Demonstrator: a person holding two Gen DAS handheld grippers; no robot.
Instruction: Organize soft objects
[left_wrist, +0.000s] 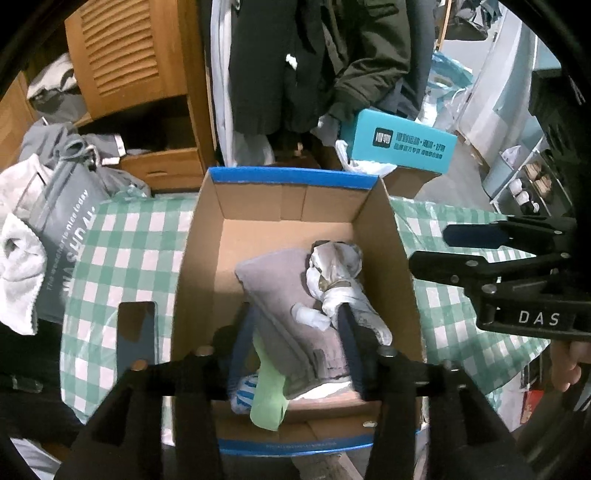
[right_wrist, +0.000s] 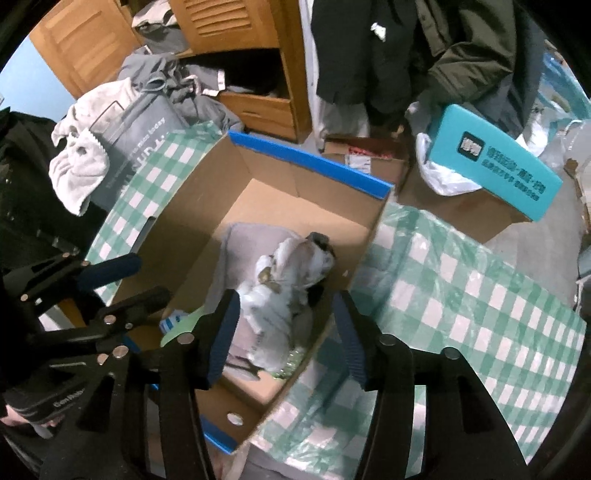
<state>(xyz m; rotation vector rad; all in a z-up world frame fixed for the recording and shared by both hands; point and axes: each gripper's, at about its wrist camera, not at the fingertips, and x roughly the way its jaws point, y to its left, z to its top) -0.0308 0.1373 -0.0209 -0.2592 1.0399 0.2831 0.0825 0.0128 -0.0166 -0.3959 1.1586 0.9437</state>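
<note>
An open cardboard box with a blue rim stands on the green checked cloth; it also shows in the right wrist view. Inside lie a grey cushion, a white plush dog, a green soft piece and a blue-and-white item. The plush dog lies on the cushion. My left gripper is open, its fingers down inside the box around the cushion and dog. My right gripper is open and empty above the box's right wall.
A grey bag with white towels sits left of the box. A wooden cabinet and hanging dark coats stand behind. A teal box rests on cartons at the back right. Checked cloth spreads right.
</note>
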